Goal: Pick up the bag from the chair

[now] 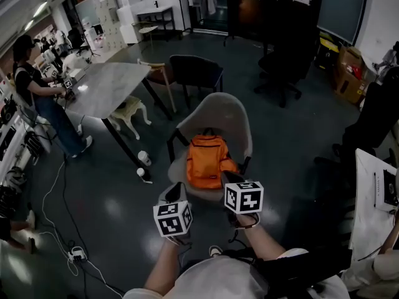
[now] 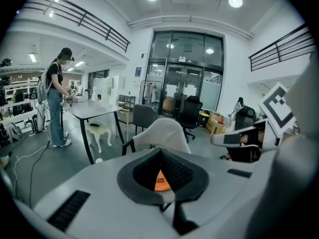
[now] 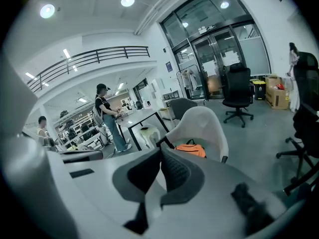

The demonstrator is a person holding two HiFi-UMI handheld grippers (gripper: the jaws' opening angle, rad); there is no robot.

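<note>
An orange backpack [image 1: 207,161] stands upright on the seat of a beige shell chair [image 1: 219,114], straps at its top. Both grippers hover just in front of the chair's front edge, short of the bag. My left gripper [image 1: 175,193] is shut and empty, below and left of the bag. To its right, my right gripper [image 1: 232,179] is also shut and empty, near the bag's lower right corner. In the left gripper view a sliver of the bag [image 2: 159,180] shows behind the closed pads [image 2: 174,171]. The right gripper view shows the bag [image 3: 190,148] in the chair [image 3: 202,126] beyond its closed pads [image 3: 174,171].
A grey table [image 1: 109,86] stands to the left, with a person [image 1: 31,83] at its far end and a white stool [image 1: 128,111] under it. Behind the beige chair is a dark chair [image 1: 194,72]. Two cups [image 1: 144,157] and cables [image 1: 78,252] lie on the floor.
</note>
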